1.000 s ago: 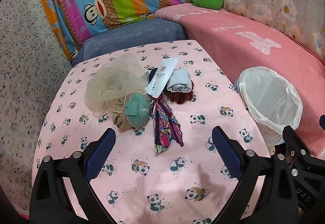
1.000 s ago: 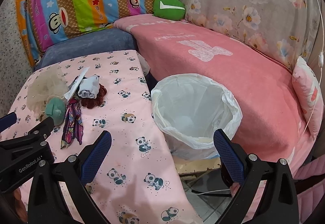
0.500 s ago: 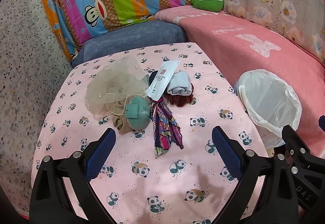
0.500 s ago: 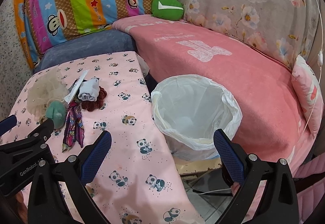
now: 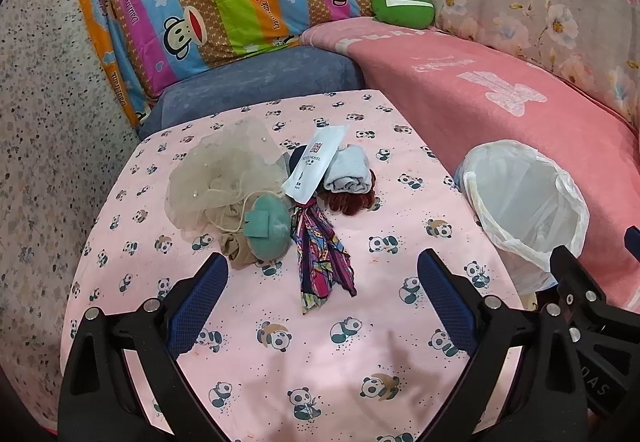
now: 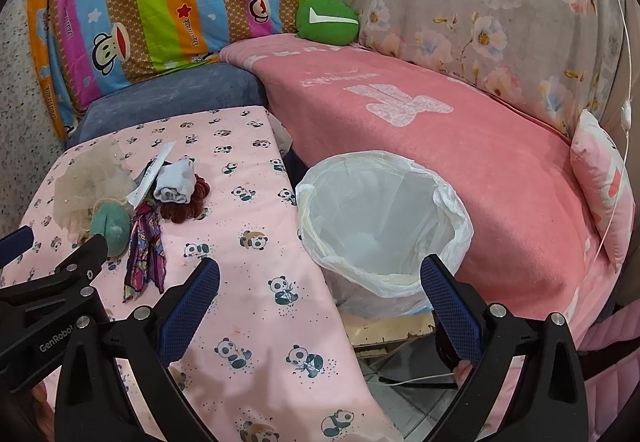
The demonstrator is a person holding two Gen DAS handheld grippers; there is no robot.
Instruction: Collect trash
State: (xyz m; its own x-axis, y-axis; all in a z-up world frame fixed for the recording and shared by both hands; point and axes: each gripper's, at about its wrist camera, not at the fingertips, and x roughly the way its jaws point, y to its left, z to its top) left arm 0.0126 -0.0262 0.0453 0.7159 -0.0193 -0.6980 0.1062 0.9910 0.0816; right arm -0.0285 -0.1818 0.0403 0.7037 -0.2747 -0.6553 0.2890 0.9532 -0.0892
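Both hand-held grippers, left and right, hover wide open, empty, over the panda-cloth desk. Trash pile sits mid-desk; lined bin off its right edge. Best approach: pinch one item low, w/o snagging cloth.

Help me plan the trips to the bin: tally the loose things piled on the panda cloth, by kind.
Beige mesh pouf: 1
Teal round pad: 1
White hotel packet: 1
Pale blue rolled cloth: 1
Dark red scrunchie: 1
Patterned fabric strip: 1
Total: 6, with a dark item partly hidden under the packet left uncounted.
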